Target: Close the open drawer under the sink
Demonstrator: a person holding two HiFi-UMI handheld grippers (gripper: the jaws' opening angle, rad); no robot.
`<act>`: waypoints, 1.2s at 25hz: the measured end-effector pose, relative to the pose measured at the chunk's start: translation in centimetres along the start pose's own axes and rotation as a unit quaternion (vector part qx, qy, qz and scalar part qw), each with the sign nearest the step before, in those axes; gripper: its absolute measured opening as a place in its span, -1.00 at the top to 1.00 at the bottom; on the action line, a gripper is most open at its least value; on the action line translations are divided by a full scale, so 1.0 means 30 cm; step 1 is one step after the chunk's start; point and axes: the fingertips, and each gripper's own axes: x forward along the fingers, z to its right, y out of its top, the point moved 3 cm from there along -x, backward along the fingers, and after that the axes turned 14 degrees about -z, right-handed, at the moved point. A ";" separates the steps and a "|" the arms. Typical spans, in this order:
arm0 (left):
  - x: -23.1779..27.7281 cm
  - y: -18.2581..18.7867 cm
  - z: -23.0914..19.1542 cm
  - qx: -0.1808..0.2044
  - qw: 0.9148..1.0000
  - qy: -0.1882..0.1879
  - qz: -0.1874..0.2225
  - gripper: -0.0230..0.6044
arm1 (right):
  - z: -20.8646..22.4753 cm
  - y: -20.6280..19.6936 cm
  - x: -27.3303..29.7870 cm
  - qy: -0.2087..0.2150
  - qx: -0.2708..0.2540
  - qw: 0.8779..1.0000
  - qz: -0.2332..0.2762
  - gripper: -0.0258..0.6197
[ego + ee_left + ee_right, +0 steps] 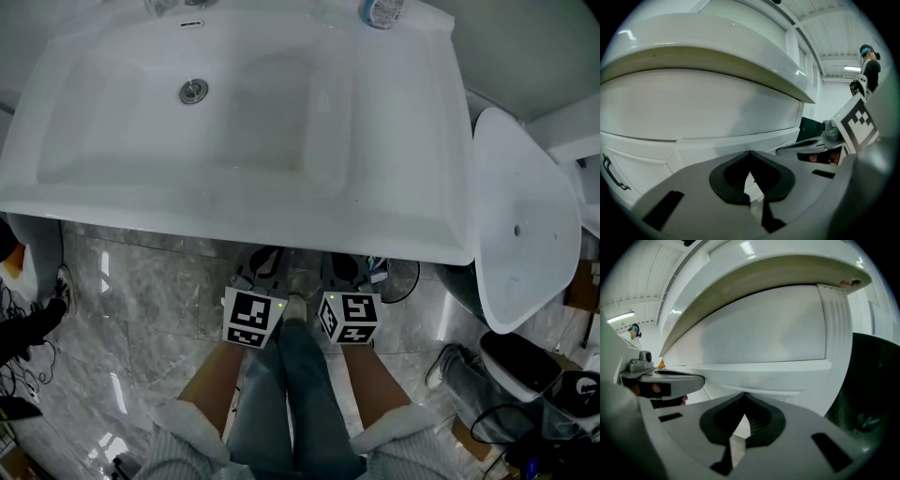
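In the head view the white sink fills the top and hides the drawer beneath it. Just below its front rim my left gripper and right gripper sit side by side, their marker cubes facing up. The left gripper view shows the white drawer front under the sink's rim, close ahead of my left gripper, which is shut with nothing in it. In the right gripper view the same drawer front stands just beyond my right gripper, also shut and empty. I cannot tell whether either tip touches the panel.
A white toilet bowl stands right of the sink, with a dark bin low beside the cabinet. A bottle rests on the sink's back rim. Cables and a shoe lie on the marble floor at left. A person stands far off.
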 end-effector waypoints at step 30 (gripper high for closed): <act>-0.185 0.061 0.154 -0.033 0.999 -0.002 0.013 0.88 | -0.067 0.031 -0.244 0.030 -0.028 0.999 0.019 0.89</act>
